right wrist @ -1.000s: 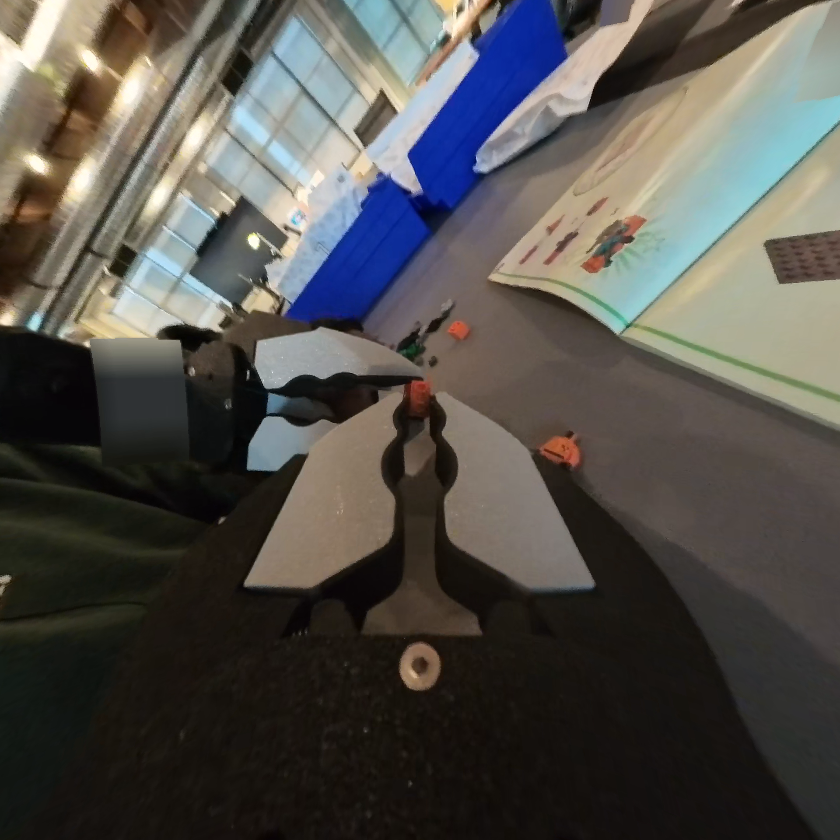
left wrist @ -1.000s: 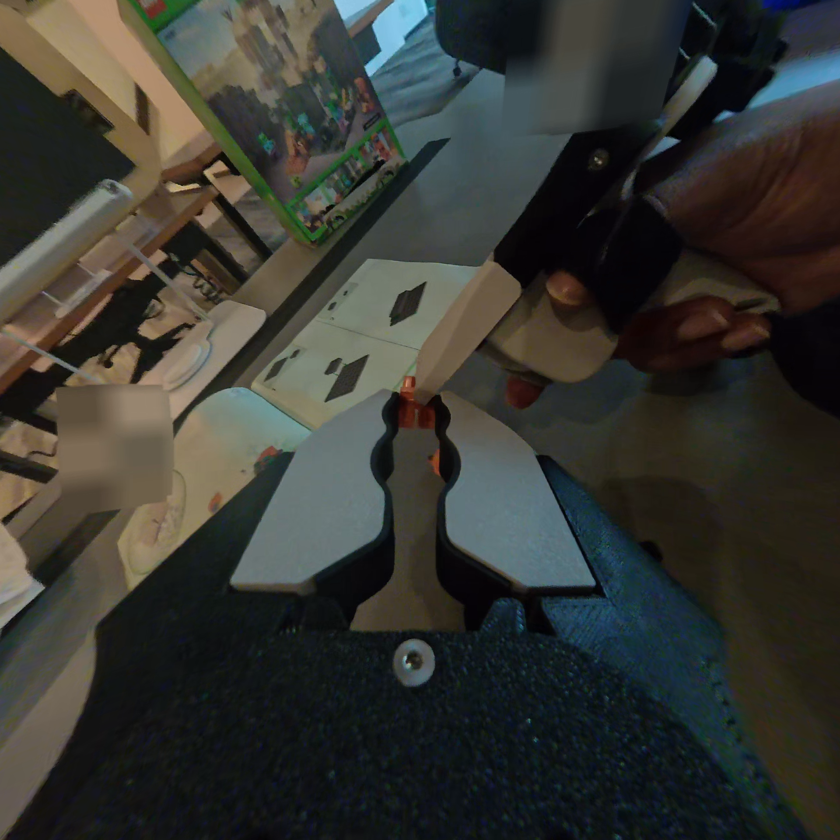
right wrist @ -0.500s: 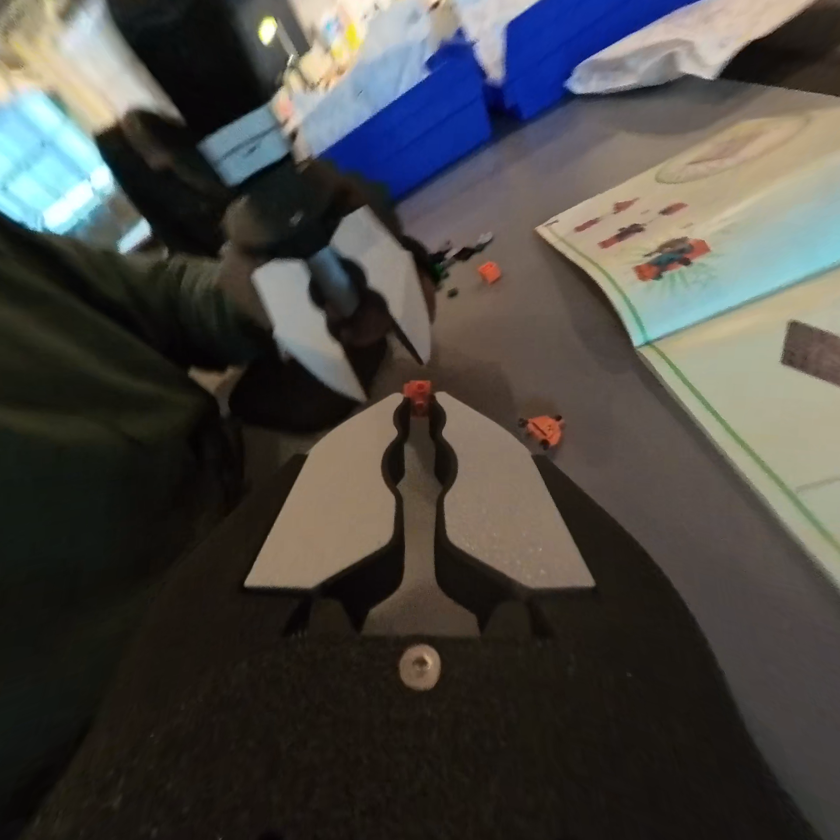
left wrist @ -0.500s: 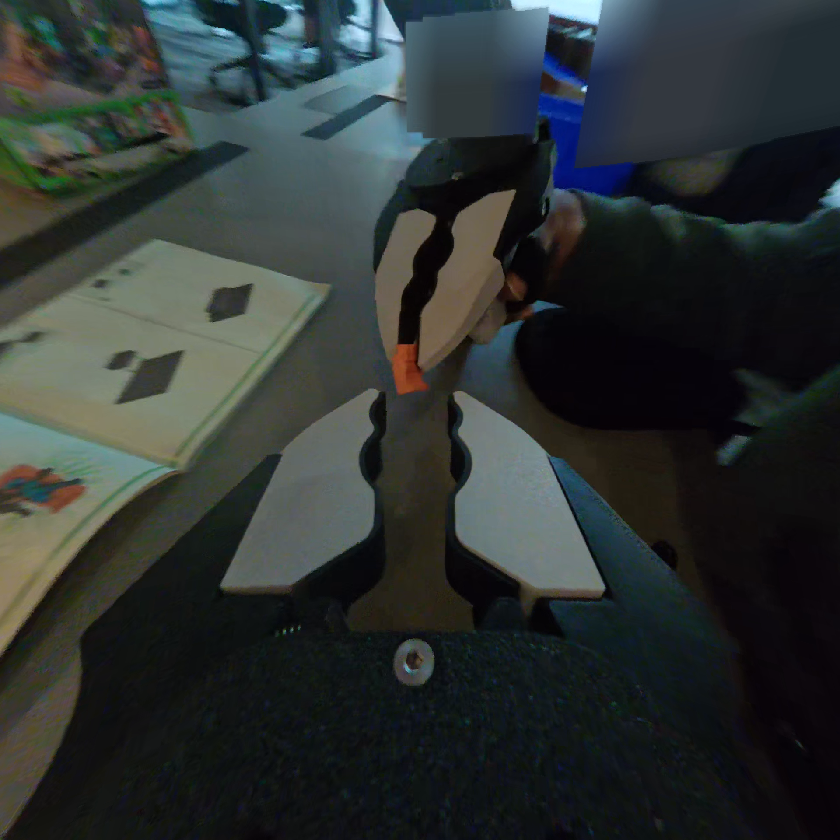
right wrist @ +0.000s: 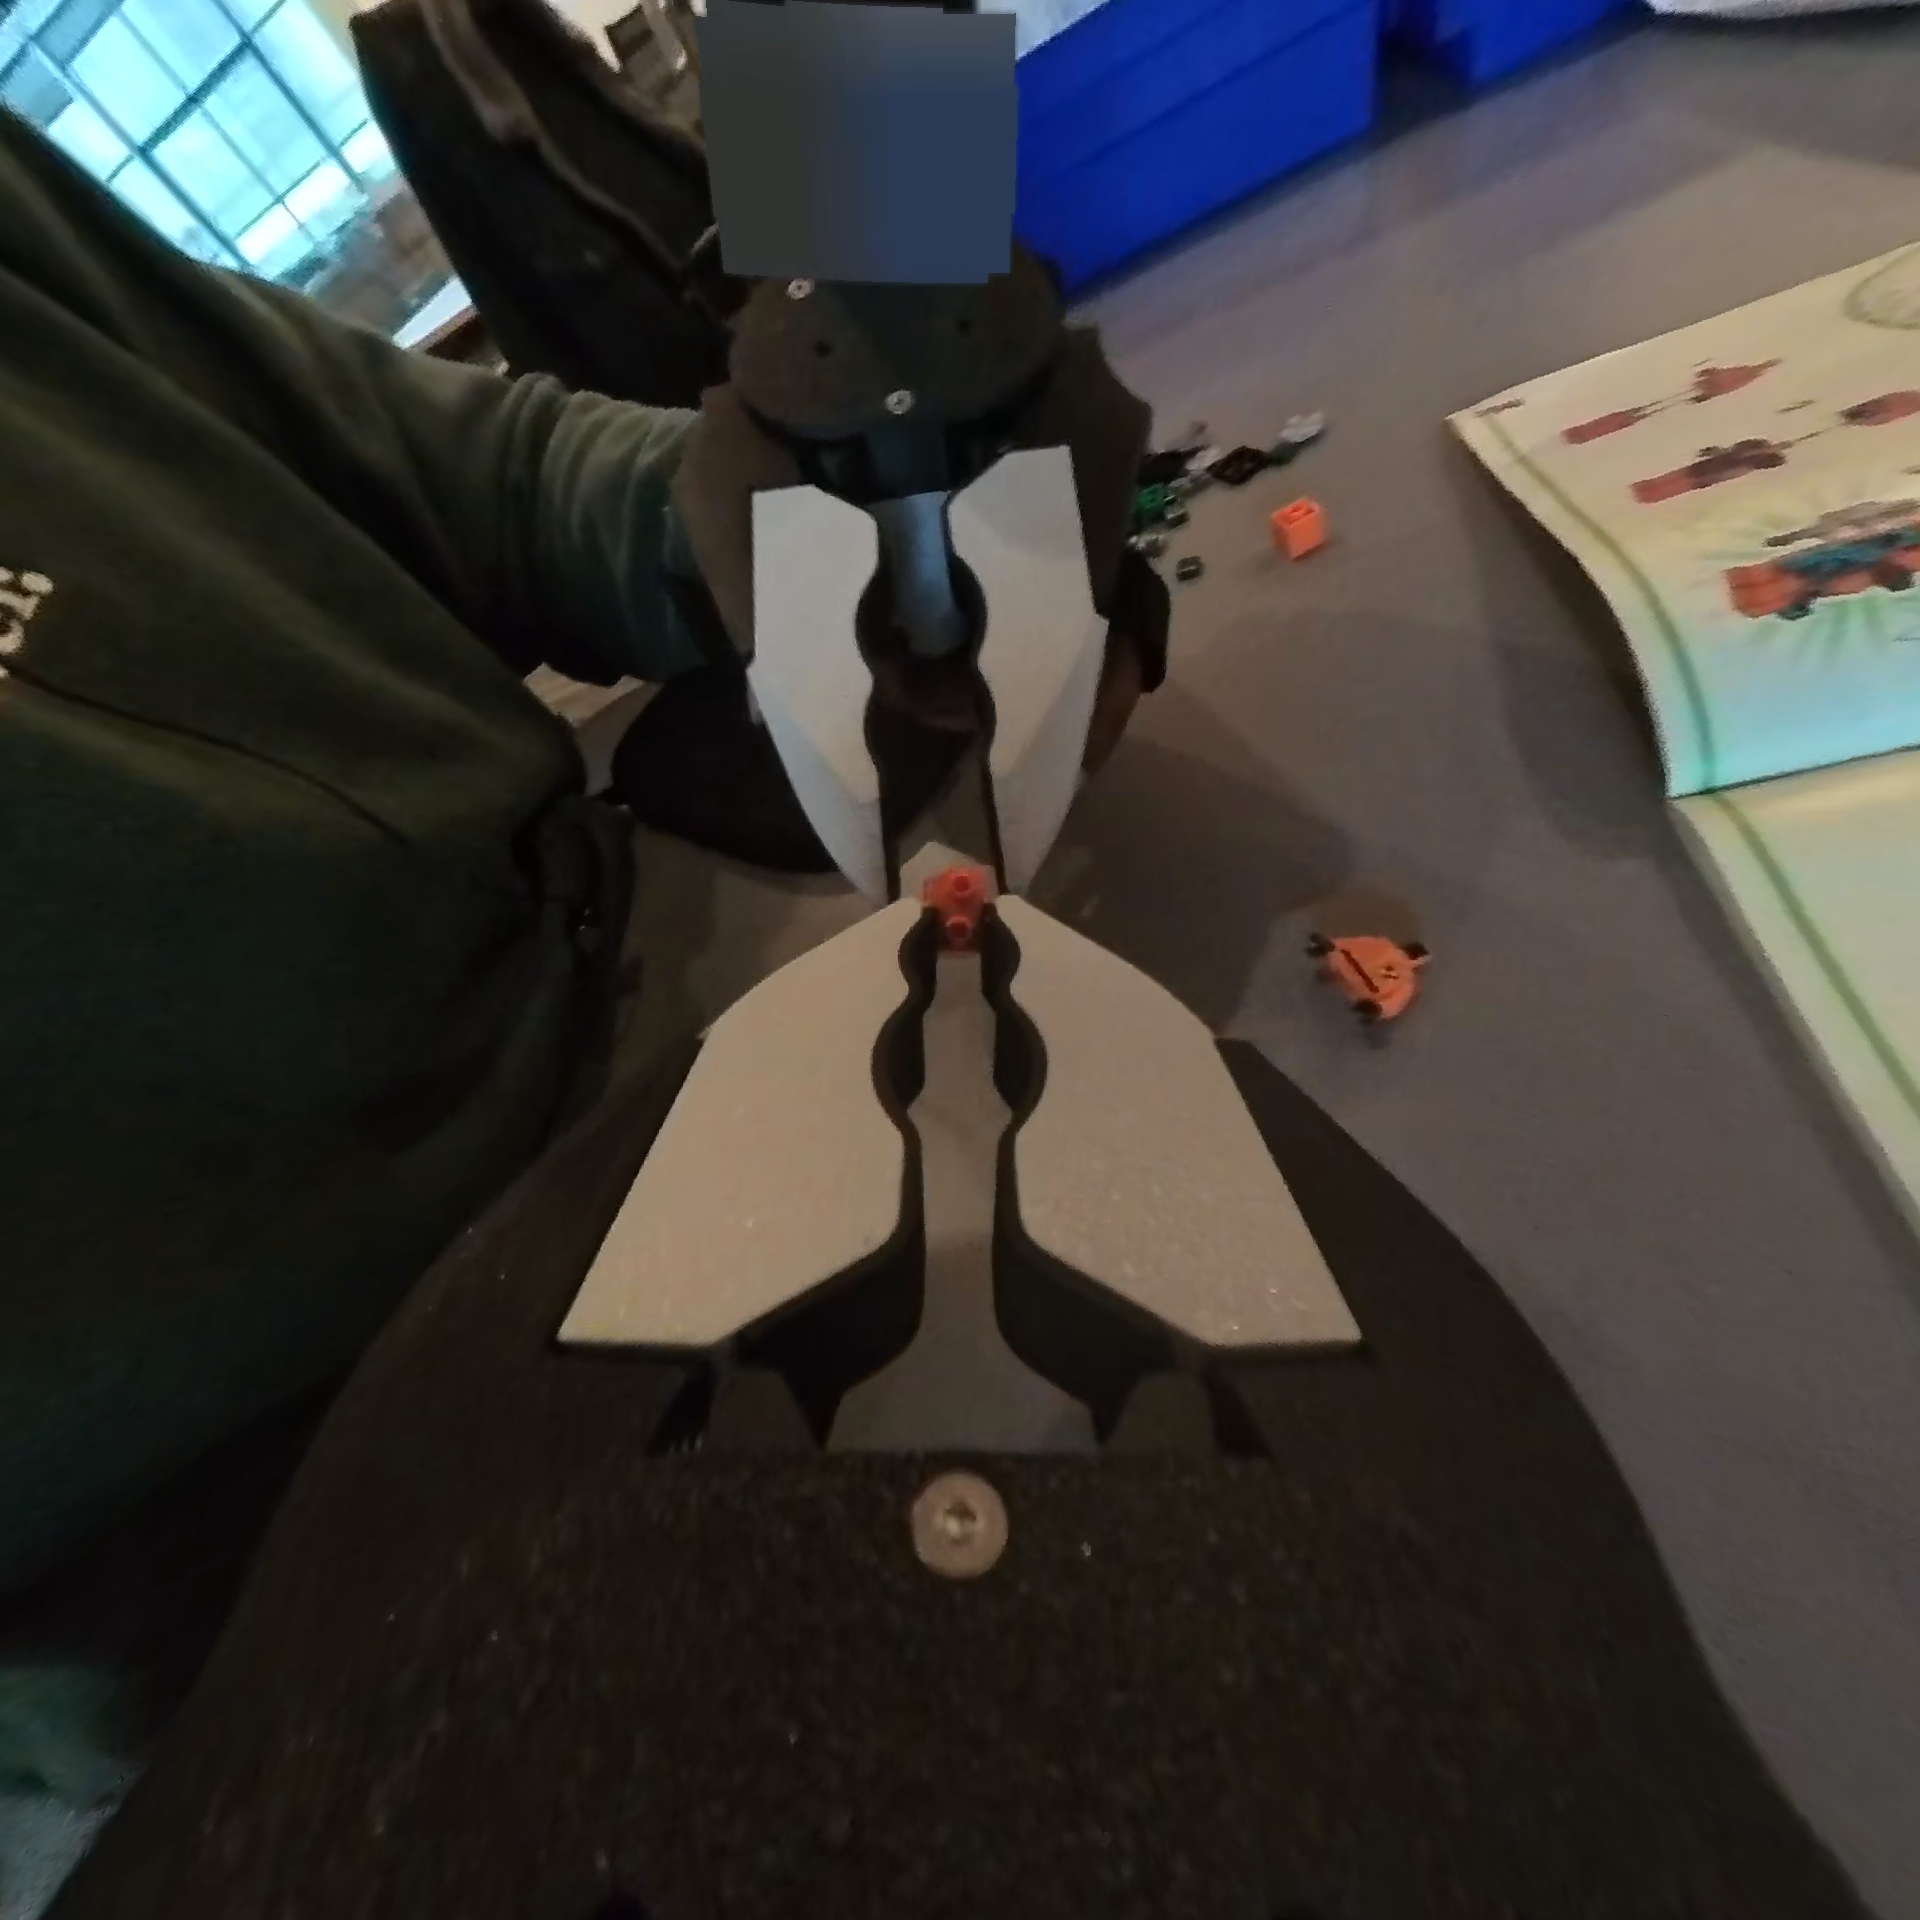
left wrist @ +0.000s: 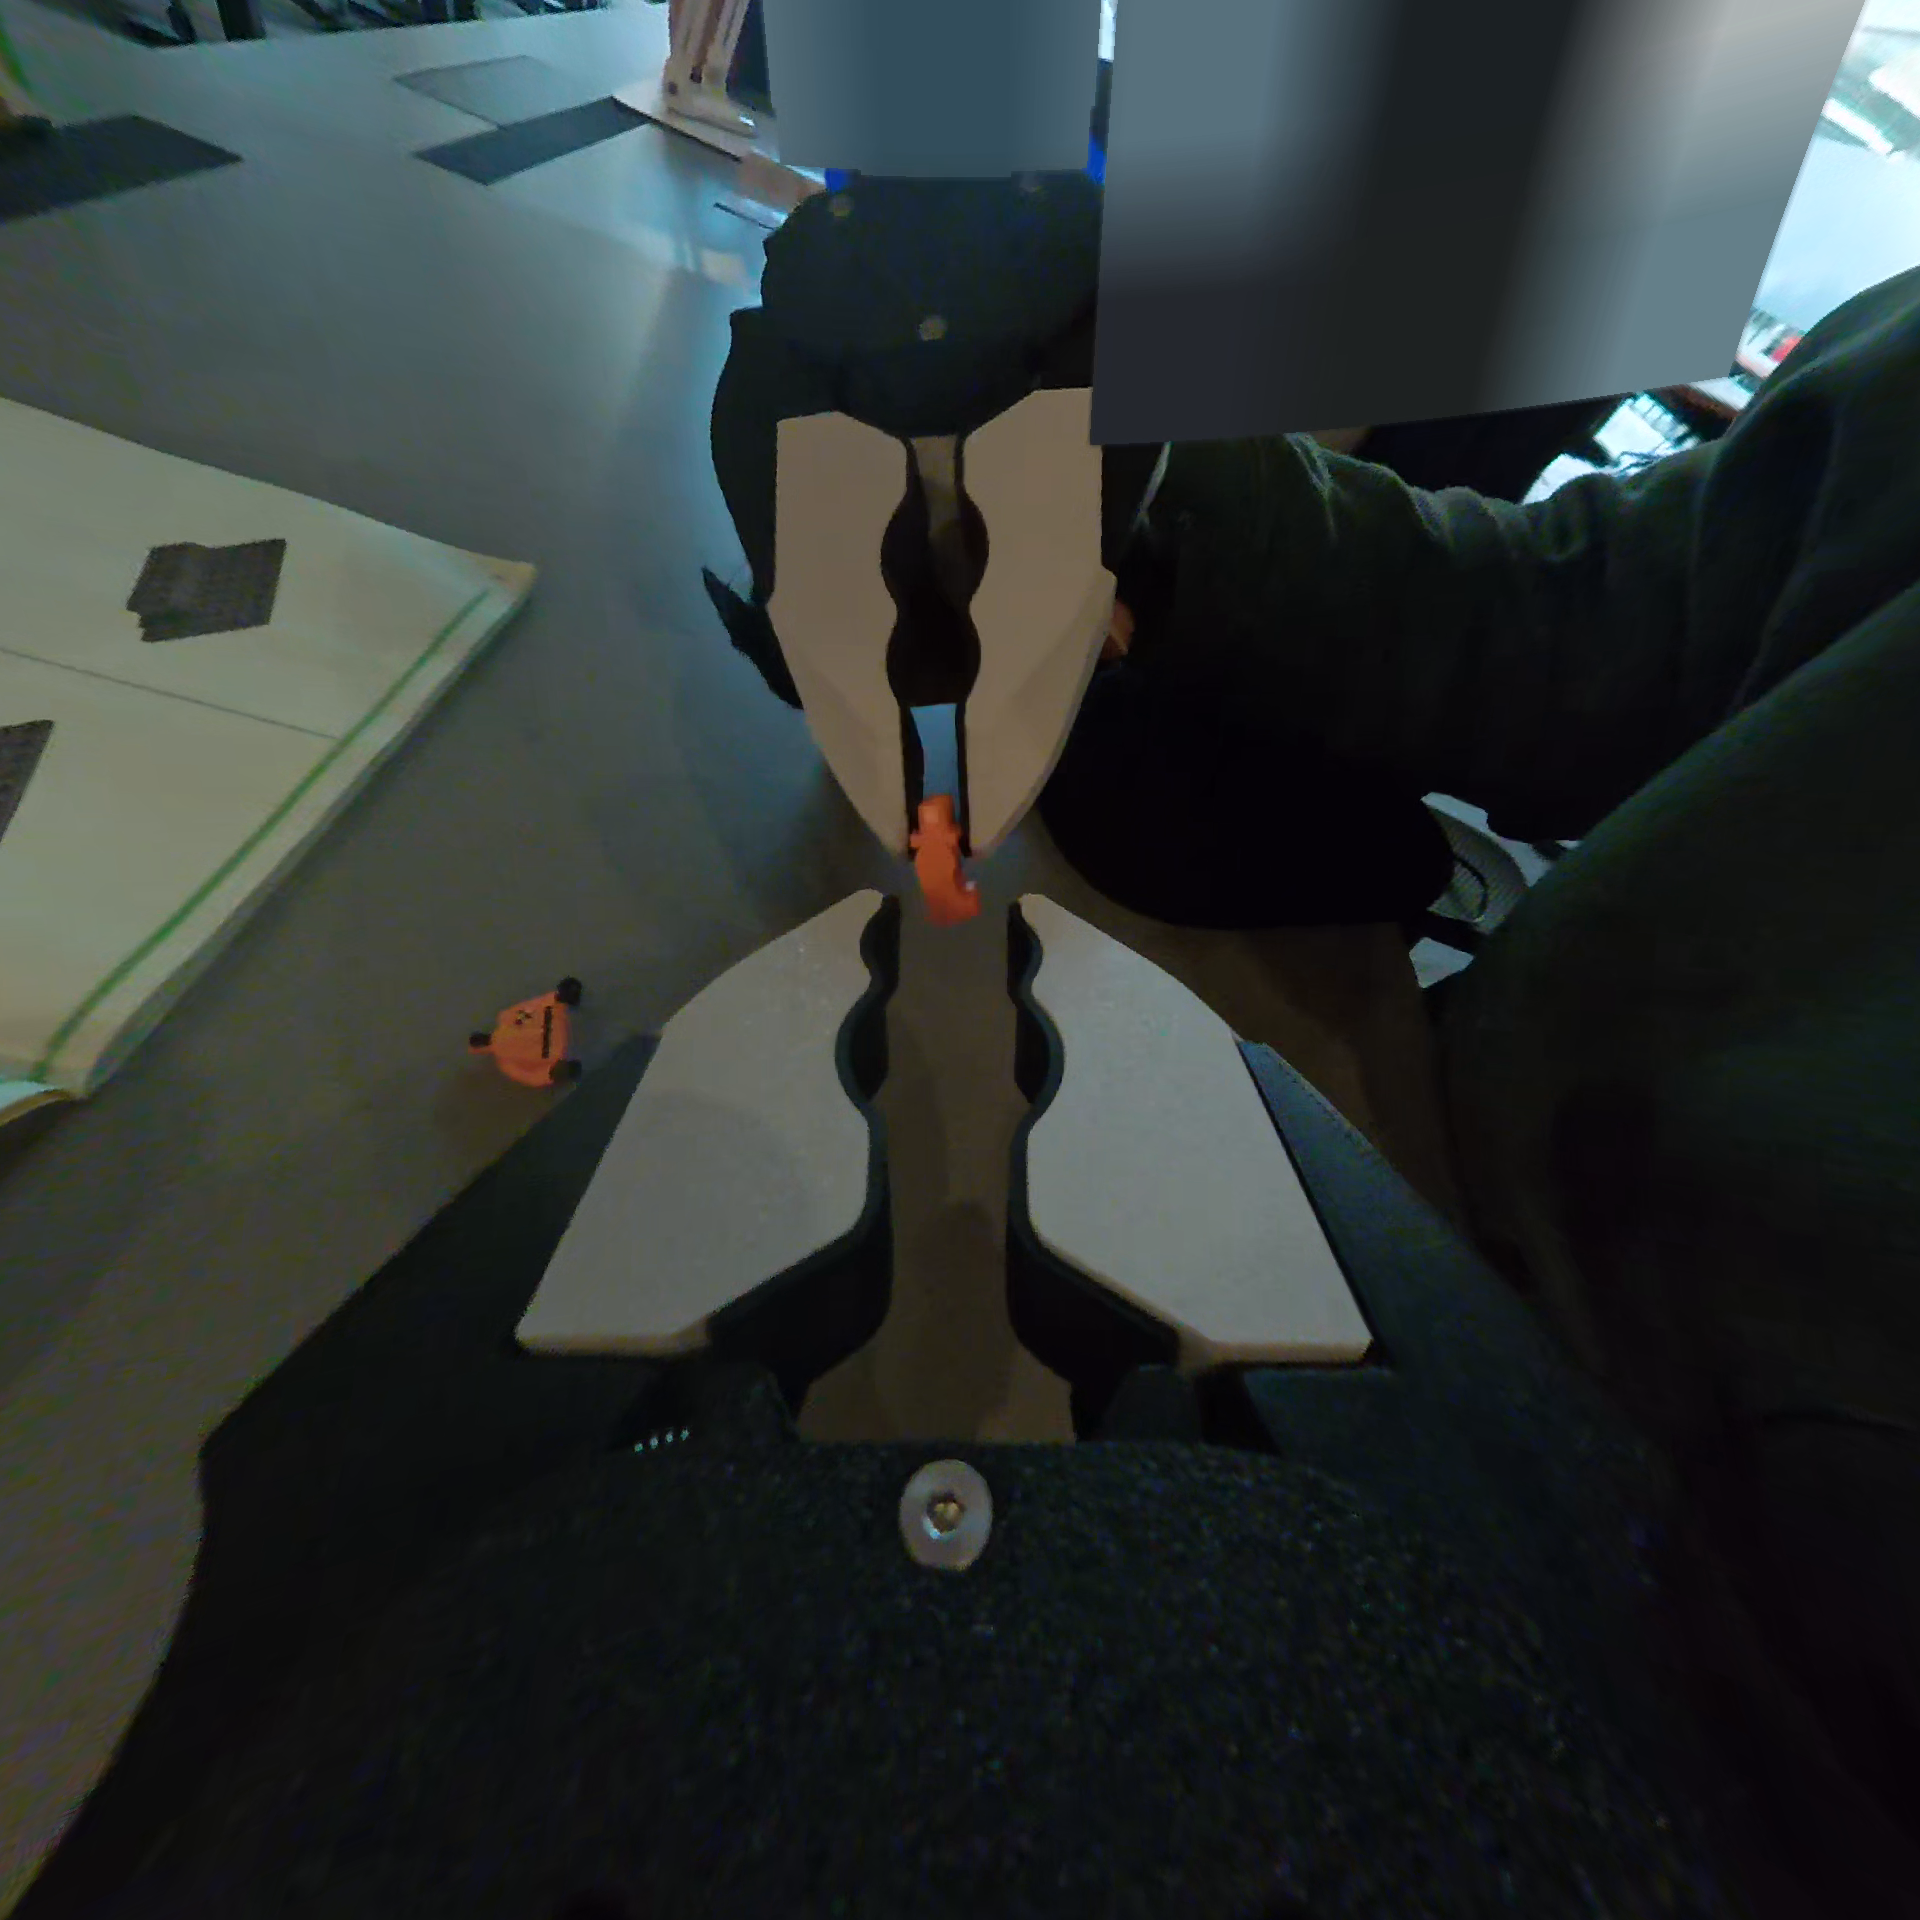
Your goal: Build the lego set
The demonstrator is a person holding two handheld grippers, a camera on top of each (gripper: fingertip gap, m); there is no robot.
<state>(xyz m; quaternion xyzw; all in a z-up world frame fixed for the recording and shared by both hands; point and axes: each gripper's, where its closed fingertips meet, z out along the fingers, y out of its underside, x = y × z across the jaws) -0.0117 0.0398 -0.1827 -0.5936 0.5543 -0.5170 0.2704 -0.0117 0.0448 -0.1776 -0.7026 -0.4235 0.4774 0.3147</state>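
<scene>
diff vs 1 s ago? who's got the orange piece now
The left hand-held gripper let go: shut on the orange piece a second ago, it is now open and empty. The right hand-held gripper kept its grip on the piece and swung round to face the left one tip to tip. The orange figure and booklet still lie on the table.

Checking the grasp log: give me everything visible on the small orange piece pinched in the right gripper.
The small orange piece is a tiny plastic lego part, orange-red, with round studs showing on the face toward the right wrist camera. It sits clamped at the very tips of the right gripper, off the table. From the left wrist view it pokes out below those tips, narrow and slightly hooked at its free end. The open left gripper faces it closely; whether they touch cannot be told. Nothing else touches it.
</scene>
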